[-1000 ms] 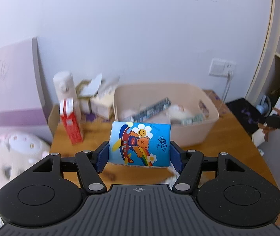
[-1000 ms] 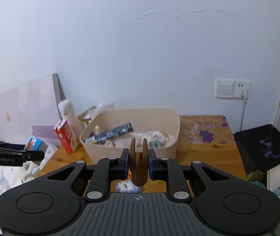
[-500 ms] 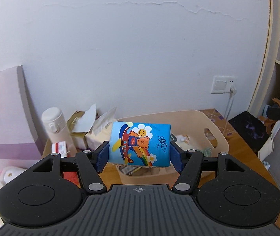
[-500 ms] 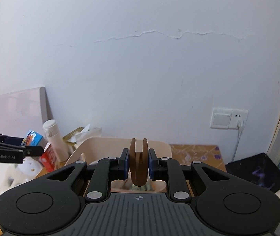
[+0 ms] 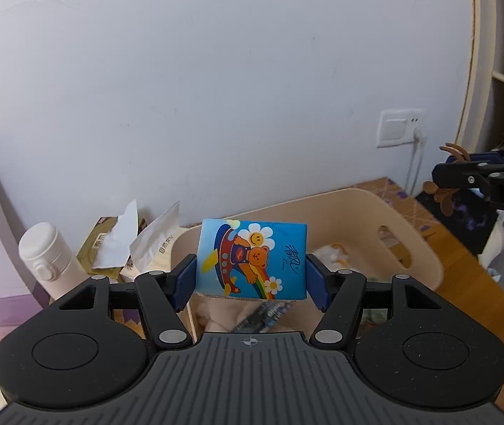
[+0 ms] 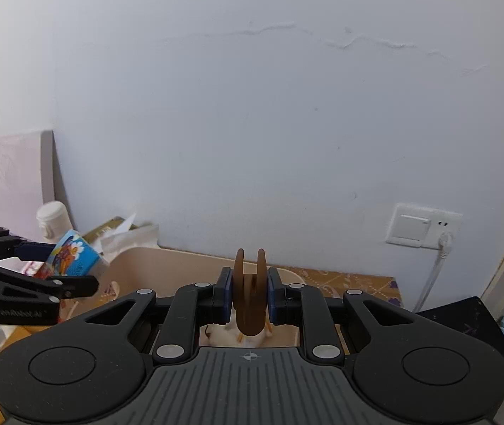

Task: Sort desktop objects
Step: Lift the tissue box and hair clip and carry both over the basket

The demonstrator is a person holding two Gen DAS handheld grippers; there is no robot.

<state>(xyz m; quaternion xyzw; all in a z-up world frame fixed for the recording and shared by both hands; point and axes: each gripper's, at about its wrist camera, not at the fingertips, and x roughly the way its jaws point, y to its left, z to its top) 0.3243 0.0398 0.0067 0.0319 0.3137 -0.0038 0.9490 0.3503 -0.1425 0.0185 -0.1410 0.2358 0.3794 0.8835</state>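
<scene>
Plain pale wall behind, wooden desk [image 5: 464, 283] below. Left gripper [image 5: 251, 274] tilted downward over the beige basket [image 5: 365, 212], pads clamped on both sides of a blue cartoon tissue pack [image 5: 252, 258]. Right gripper [image 6: 250, 292] likewise angled down, squeezed tight on a brown hair clip [image 6: 250, 297]. Left view alone: pens lying in the basket, white flask [image 5: 50, 258] and tissue bags beyond its far-left rim. Right view alone: wall socket [image 6: 422, 226]. Open air above the basket between both grippers.

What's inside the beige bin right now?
In the beige bin: a dark printed packet, pale cloth, something white. The blue tissue pack and gripper cover the rest.
</scene>
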